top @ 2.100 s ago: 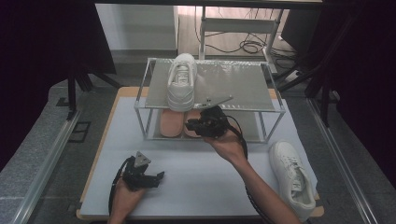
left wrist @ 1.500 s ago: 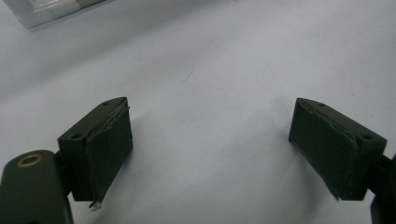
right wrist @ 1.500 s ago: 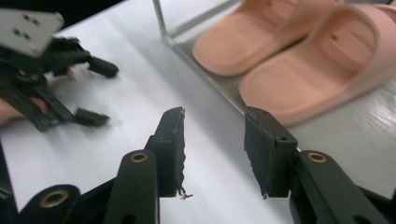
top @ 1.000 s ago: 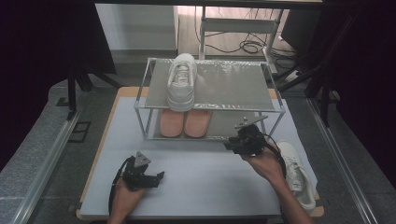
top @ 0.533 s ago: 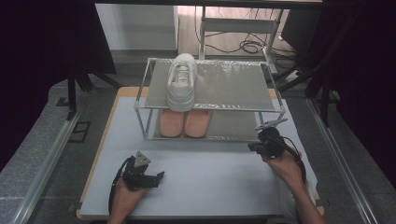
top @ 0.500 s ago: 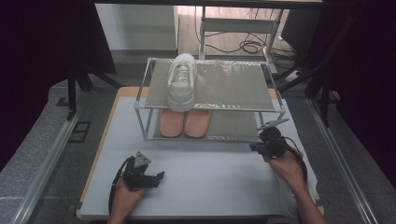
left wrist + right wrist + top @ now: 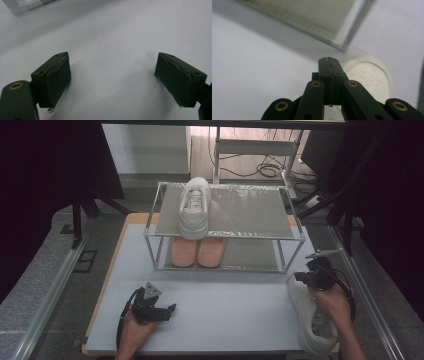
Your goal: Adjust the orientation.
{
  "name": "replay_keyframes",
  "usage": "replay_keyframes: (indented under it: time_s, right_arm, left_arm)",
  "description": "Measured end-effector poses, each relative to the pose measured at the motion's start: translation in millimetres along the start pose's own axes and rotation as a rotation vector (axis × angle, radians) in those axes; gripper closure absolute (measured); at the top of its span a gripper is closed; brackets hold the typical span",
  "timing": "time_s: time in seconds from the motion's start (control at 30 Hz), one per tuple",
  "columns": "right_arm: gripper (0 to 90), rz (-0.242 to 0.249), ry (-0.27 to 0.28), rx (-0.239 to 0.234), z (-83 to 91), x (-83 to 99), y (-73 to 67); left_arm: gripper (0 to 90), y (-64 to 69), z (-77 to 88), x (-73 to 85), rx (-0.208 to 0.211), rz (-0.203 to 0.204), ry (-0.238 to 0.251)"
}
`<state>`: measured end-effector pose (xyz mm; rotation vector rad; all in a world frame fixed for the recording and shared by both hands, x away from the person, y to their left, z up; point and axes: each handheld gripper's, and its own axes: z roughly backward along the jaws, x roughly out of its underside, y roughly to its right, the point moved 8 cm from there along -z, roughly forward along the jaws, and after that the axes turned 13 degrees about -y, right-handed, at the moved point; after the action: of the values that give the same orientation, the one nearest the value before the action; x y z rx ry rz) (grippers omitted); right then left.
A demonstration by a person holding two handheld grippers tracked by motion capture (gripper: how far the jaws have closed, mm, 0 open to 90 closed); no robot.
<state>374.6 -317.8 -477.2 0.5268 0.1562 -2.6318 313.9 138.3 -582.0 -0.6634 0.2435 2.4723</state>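
A white sneaker [image 7: 194, 207] stands on the top shelf of a metal rack [image 7: 292, 236], toe toward me. A pair of pink shoes [image 7: 197, 251] sits on the lower shelf. A second white sneaker [image 7: 309, 322] lies on the table by the rack's front right corner; its toe [image 7: 372, 77] sits just beyond my right gripper [image 7: 329, 62]. That right gripper [image 7: 299, 276] hovers over the toe, shut, with nothing between its jaws. My left gripper [image 7: 169, 310] rests on the table at front left; its jaws [image 7: 112, 80] stand wide open over bare table.
The white table [image 7: 225, 295] has free room between the two hands. The rack's front right post [image 7: 352, 27] rises close ahead of the right gripper. A strip of the rack's frame [image 7: 27, 7] lies far beyond the left gripper. Dark stands and cables surround the table.
The right hand has carried its gripper from the middle of the rack's front to the right, over the toe of the sneaker on the table. The left hand has stayed put.
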Motion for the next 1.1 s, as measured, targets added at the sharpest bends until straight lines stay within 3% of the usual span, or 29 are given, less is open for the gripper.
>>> replay_keyframes:
  time_s: [0.3,0.5,0.87,1.1]
  right_arm:
    - [90.0,-0.095,-0.006,0.04,5.8,26.7,33.7]
    - [90.0,-0.136,-0.004,0.06,5.0,47.5,47.9]
    - [90.0,-0.204,-0.021,0.065,1.6,83.9,59.5]
    - [90.0,-0.213,-0.031,0.067,-0.4,100.3,55.9]
  left_arm:
    - [13.3,-0.1,-0.1,0.0,-0.001,0.0,0.0]
    - [13.3,0.0,0.0,0.0,0.0,0.0,0.0]
    - [13.3,0.0,-0.1,-0.1,-0.001,0.0,0.001]
    - [13.3,0.0,-0.2,-0.1,-0.001,0.0,0.001]
